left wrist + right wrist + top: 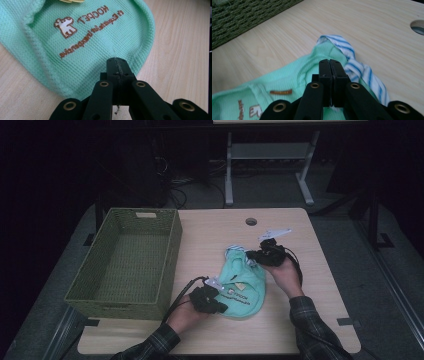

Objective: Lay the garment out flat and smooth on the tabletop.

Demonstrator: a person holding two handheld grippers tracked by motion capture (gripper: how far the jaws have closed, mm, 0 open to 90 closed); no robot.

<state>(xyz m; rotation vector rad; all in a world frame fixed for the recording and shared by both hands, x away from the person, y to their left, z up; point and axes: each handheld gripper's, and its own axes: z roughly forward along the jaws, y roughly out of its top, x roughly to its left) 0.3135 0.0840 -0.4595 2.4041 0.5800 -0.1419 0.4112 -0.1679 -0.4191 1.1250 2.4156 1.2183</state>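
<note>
A small mint-green garment (246,287) with brown printed lettering and a blue-striped white collar (235,249) lies flat on the wooden table (210,232). My left gripper (223,307) sits at its near left hem, jaws shut on the edge of the cloth. The left gripper view has the jaw tips (117,62) pressed together over the green knit (87,37). My right gripper (251,256) is at the far end by the collar. In the right gripper view its jaws (329,62) are shut, with a bit of cloth pinched where the green fabric (287,77) meets the striped collar (352,63).
An empty green woven basket (120,306) stands on the left part of the table, and its wall (249,12) is in the right gripper view too. A round cable hole (251,221) is near the far edge. Beyond the table stand metal desk legs (229,175).
</note>
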